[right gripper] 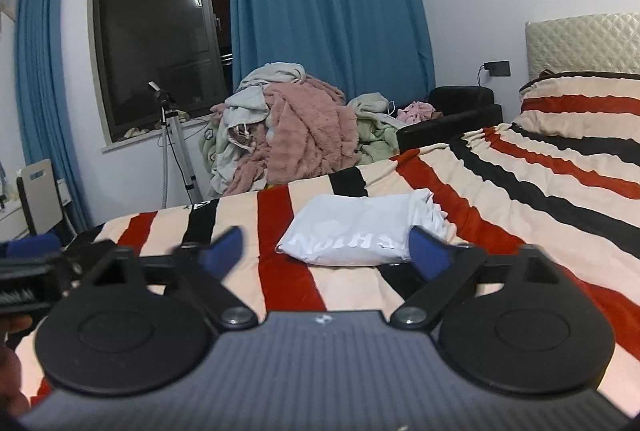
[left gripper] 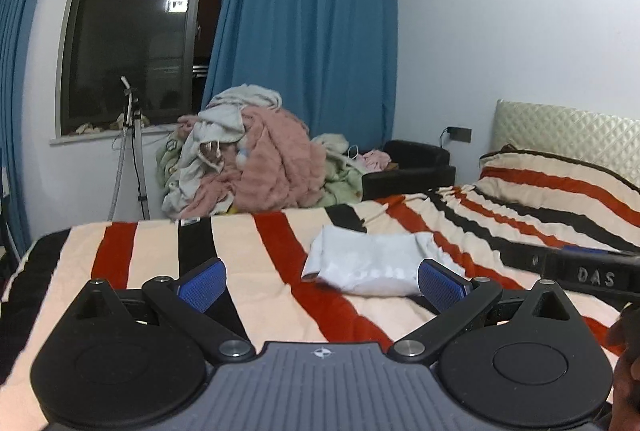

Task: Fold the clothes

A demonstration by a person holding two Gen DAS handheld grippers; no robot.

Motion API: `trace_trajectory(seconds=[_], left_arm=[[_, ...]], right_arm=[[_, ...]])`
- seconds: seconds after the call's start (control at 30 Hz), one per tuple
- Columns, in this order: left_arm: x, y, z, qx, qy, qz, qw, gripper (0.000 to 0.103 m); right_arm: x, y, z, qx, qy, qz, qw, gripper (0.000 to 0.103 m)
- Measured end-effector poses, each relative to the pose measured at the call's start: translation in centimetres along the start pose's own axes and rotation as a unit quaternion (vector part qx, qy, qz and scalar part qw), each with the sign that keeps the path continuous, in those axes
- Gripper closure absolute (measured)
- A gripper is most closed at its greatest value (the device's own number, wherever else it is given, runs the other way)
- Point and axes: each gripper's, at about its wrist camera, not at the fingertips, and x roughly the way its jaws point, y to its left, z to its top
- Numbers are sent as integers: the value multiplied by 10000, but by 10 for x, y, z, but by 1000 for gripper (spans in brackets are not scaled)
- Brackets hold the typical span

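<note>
A folded light-blue garment with white lettering lies on the striped bed cover; the right wrist view shows the garment too. My left gripper hovers just short of it, open, its blue pads wide apart and empty. My right gripper is likewise open and empty, its right pad next to the garment's near corner. Part of the right gripper's body shows at the right edge of the left wrist view.
A heap of pink, grey and green clothes and blankets is piled beyond the bed's far edge. A tripod stands under the window. A black armchair, a striped pillow and a padded headboard lie to the right.
</note>
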Motion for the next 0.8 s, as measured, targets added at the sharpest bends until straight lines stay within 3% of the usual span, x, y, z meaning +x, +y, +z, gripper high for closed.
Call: trace_trajectory(seconds=[0.13,0.2,0.4,0.8], left_arm=[[10,4,-8,-11,76,83,9999,0],[12,4,-10,19,66,105,9999,0],[17,3,-12,97,71,70,9999,0],[26,6,-21,-26,249,50,9997,0]], right_arm=[[8,6,-10,-121,45,45,9999,29],[11,10,-14,-194,55,111,9997,10],[18,19,-27,-391,77,287,9988,11],[20,17,-30,-408,46,-64,9991,11]])
